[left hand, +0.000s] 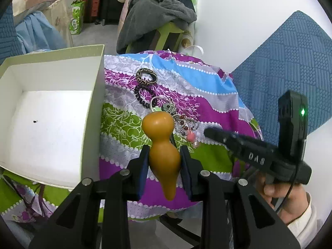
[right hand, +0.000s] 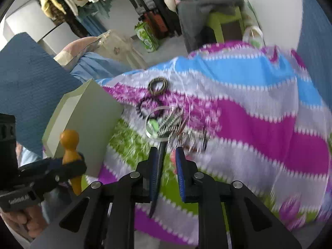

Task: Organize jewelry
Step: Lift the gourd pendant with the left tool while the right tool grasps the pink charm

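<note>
Jewelry heap [left hand: 176, 114]: lies tangled on the striped floral cloth [left hand: 207, 95], just beside the outer wall of an open white box [left hand: 97, 103]. Comprises a patterned oval bangle [left hand: 147, 76] at the far end, a black coiled band [left hand: 143, 95] next to it, then a silver ring [left hand: 157, 103] knotted up with ball chains and red beads [left hand: 184, 122]; defies sorting strand by strand. Ends near a small pink piece [left hand: 191, 137], too small to name. Left gripper [left hand: 165, 151]: clamps a brown gourd-shaped pendant [left hand: 158, 124] at its lower bulb, bulbous top poking forward above the cloth and hiding part of the heap behind it. Shows again in the right wrist view, same gourd pendant [right hand: 70, 159] pinched, left hand [right hand: 27, 217] cut off at the frame edge. Right gripper [right hand: 166, 155]: stands narrow above the near edge of the blurred heap [right hand: 166, 122], with a slim dark strip [right hand: 158, 166] running along one pad; cannot tell whether pinched or merely lying there, nor what the strip is. Appears from the side in the left wrist view as well, right gripper [left hand: 207, 132] tip near the pink piece, right hand [left hand: 286, 197] half hidden below the handle. Box floor: bare except for one dark speck [left hand: 34, 121].
</note>
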Demonstrator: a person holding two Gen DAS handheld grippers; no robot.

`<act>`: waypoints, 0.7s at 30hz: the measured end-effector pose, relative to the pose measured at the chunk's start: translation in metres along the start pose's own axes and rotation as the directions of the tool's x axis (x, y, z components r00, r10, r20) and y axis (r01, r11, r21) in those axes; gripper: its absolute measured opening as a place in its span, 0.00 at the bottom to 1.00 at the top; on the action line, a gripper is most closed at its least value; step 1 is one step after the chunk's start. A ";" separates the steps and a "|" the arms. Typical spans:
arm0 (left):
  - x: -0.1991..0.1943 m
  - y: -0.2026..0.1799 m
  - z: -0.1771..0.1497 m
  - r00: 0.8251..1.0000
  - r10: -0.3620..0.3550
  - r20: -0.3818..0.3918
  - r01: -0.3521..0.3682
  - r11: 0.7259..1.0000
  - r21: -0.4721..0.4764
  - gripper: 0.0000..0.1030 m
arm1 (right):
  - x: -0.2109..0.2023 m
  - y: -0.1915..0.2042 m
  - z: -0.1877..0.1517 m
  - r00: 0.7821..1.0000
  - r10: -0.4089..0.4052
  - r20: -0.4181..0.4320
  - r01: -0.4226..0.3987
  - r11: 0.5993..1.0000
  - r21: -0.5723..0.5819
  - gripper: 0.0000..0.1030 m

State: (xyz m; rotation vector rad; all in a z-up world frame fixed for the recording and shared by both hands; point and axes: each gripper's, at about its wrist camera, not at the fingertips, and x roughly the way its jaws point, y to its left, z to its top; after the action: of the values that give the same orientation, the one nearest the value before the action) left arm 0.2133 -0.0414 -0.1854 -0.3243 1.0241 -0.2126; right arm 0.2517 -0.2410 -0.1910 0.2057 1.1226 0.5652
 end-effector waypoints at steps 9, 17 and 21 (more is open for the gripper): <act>-0.003 0.001 -0.002 1.000 0.004 -0.011 -0.004 1.000 0.003 0.29 | 0.005 0.004 -0.014 0.998 -0.047 -0.036 0.047 0.999 0.004 0.11; -0.006 0.001 -0.003 1.000 0.008 -0.005 -0.008 1.000 0.011 0.29 | 0.040 0.009 -0.010 0.987 -0.134 -0.083 0.126 0.987 -0.099 0.29; -0.006 0.001 -0.003 1.000 0.011 -0.004 -0.011 1.000 0.010 0.29 | 0.050 0.008 -0.007 0.983 -0.160 -0.093 0.149 0.982 -0.118 0.31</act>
State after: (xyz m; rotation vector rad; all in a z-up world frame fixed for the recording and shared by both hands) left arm 0.2075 -0.0392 -0.1823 -0.3090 1.0285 -0.2084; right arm 0.2584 -0.2089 -0.2298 -0.0073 1.1911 0.5019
